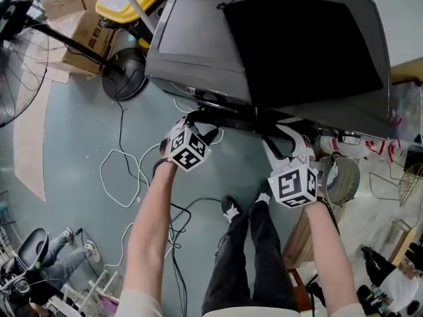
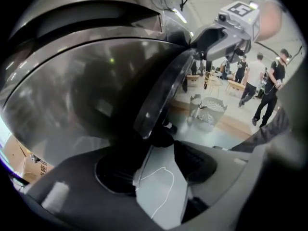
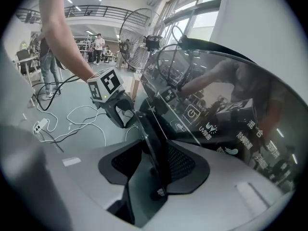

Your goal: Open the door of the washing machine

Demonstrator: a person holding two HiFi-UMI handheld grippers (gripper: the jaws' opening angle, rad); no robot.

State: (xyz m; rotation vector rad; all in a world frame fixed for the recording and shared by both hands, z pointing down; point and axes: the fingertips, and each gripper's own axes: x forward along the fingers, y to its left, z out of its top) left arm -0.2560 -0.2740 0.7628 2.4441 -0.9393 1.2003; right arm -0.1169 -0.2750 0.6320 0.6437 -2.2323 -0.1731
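Observation:
The washing machine's dark grey lid point(image 1: 198, 38) with its black window fills the top of the head view. Both grippers reach under its front edge point(image 1: 231, 111). My left gripper point(image 1: 197, 119) is at the left part of that edge; in the left gripper view its pads point(image 2: 115, 174) stand apart, with the edge strip point(image 2: 156, 105) running into the gap and floor showing between them. My right gripper point(image 1: 279, 129) holds the edge further right; in the right gripper view the strip point(image 3: 155, 148) sits pinched between its mesh pads point(image 3: 185, 165). The left gripper point(image 3: 122, 114) shows there too.
A standing fan point(image 1: 13, 78) and its round base point(image 1: 125, 71) are at the left, next to cardboard boxes point(image 1: 86, 32). White cables point(image 1: 122, 170) loop over the floor. A wire basket point(image 1: 344, 180) stands at the right. People point(image 2: 269, 85) stand far off.

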